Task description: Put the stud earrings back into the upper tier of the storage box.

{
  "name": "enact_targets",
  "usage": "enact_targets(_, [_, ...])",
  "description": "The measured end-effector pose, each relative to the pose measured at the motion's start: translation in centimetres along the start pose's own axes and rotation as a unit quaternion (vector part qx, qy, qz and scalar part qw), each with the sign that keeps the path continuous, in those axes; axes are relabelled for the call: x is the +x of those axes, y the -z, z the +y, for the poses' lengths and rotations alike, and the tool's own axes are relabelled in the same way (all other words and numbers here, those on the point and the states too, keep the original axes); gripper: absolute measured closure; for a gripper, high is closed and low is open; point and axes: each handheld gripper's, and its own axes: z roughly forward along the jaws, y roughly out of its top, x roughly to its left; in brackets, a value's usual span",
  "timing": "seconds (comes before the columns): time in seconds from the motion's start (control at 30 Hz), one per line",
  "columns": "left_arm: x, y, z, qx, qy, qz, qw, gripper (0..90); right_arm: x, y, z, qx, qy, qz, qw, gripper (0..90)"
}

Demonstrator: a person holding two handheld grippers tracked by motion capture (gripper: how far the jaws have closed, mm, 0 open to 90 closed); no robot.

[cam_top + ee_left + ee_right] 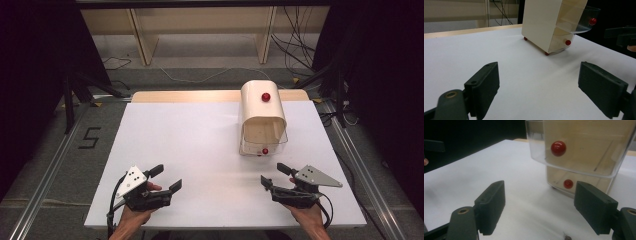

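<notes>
just ahead of the released right claw (pixel 539 211), the cream drawer box (pixel 584 147), apart.

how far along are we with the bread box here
Nothing looks done yet. The cream bread box stands untouched at the table's far right, its clear lids with red knobs shut or nearly so. Left gripper and right gripper hover open and empty near the front edge. All handling remains.
</notes>
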Motion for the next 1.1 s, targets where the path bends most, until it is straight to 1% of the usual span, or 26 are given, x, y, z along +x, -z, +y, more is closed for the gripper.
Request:
enact_targets(0.07, [0.0, 0.0, 0.0, 0.000, 0.000, 0.000, 1.0000, 16.8, -0.2, 0.0, 0.0, 0.000, 0.001, 0.000, 1.0000, 25.8])
enact_targets(0.1, [0.0, 0.0, 0.0, 0.000, 0.000, 0.000, 1.0000, 16.7, -0.4, 0.0, 0.1, 0.008, -0.002, -0.005, 1.0000, 25.9])
enact_targets(0.17, [0.0, 0.0, 0.0, -0.001, 0.000, 0.000, 1.0000, 16.7, -0.7, -0.1, 0.1, 0.016, -0.002, -0.006, 0.9999, 25.9])
enact_targets(0.2, [0.0, 0.0, 0.0, -0.001, 0.000, 0.000, 1.0000, 16.7, -0.8, -0.2, 0.1, 0.021, 0.002, -0.006, 0.9998, 25.9])
enact_targets(0.3, [0.0, 0.0, 0.0, 0.000, 0.000, 0.000, 1.0000, 16.7, -1.2, -0.4, 0.1, 0.042, 0.008, -0.014, 0.9990, 25.9])
enact_targets(0.4, [0.0, 0.0, 0.0, 0.000, -0.001, 0.000, 1.0000, 16.7, -1.7, -0.9, 0.0, 0.068, 0.012, -0.011, 0.9976, 25.1])
enact_targets(0.43, [0.0, 0.0, 0.0, 0.000, -0.001, 0.000, 1.0000, 16.7, -1.7, -0.9, 0.0, 0.068, 0.012, -0.011, 0.9976, 25.1])
enact_targets(0.47, [0.0, 0.0, 0.0, 0.000, 0.000, 0.000, 1.0000, 16.7, -2.2, -1.3, -0.1, 0.090, 0.018, -0.015, 0.9957, 25.5])
enact_targets(0.5, [0.0, 0.0, 0.0, 0.000, 0.000, 0.000, 1.0000, 16.7, -2.4, -1.5, -0.2, 0.097, 0.021, -0.018, 0.9950, 25.8])
enact_targets(0.63, [0.0, 0.0, 0.0, 0.000, -0.001, 0.000, 1.0000, 16.7, -3.2, -2.1, -0.6, 0.133, 0.020, -0.022, 0.9907, 28.9])
enact_targets(0.67, [0.0, 0.0, 0.0, 0.000, -0.001, 0.000, 1.0000, 16.7, -3.4, -2.2, -0.7, 0.139, 0.021, -0.022, 0.9898, 29.8])
enact_targets(0.7, [0.0, 0.0, 0.0, 0.000, -0.001, 0.000, 1.0000, 16.7, -3.4, -2.2, -0.7, 0.139, 0.021, -0.022, 0.9898, 29.8])
enact_targets(0.73, [0.0, 0.0, 0.0, 0.001, -0.001, 0.000, 1.0000, 16.7, -3.6, -2.5, -0.8, 0.157, 0.020, -0.025, 0.9871, 31.6])
enact_targets(0.8, [0.0, 0.0, 0.0, 0.001, -0.001, 0.000, 1.0000, 16.6, -3.9, -2.8, -0.9, 0.166, 0.020, -0.023, 0.9856, 33.7])
enact_targets(1.0, [0.0, -0.1, 0.0, 0.001, -0.001, 0.000, 1.0000, 16.6, -4.5, -3.6, -1.5, 0.202, 0.023, -0.021, 0.9788, 42.3])
enact_targets(1.1, [0.0, -0.1, 0.0, 0.001, -0.001, 0.000, 1.0000, 16.6, -4.7, -4.0, -1.7, 0.211, 0.027, -0.017, 0.9769, 47.4])
